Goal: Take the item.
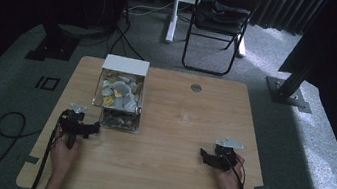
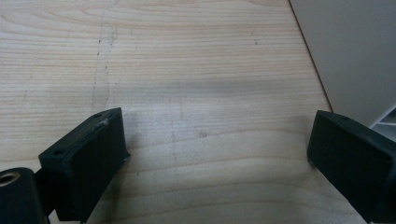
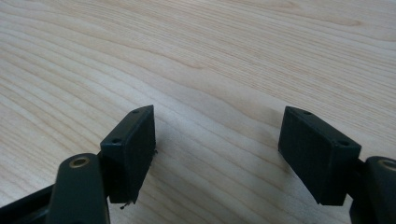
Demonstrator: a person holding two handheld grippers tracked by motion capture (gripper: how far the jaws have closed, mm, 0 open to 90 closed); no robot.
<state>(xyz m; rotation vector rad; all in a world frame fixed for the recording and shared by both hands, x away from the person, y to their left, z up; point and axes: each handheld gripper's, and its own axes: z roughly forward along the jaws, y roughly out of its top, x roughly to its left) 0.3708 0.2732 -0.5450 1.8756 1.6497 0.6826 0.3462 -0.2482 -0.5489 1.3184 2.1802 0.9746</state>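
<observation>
A clear box point(image 1: 119, 98) with a white far wall stands on the wooden table point(image 1: 174, 141) at its left middle, filled with several small packets, one with a yellow tag. My left gripper point(image 1: 92, 128) rests on the table just in front and left of the box, open, with bare wood between its jaws in the left gripper view point(image 2: 217, 149). My right gripper point(image 1: 204, 155) sits low on the right front of the table, open as well, over bare wood in the right gripper view point(image 3: 217, 149).
A round grommet point(image 1: 196, 87) sits in the table's far edge. Beyond the table stand a black folding chair point(image 1: 220, 21), a white post point(image 1: 174, 9) and a dark stand base point(image 1: 288, 89). Cables point(image 1: 13, 124) trail on the grey carpet at left.
</observation>
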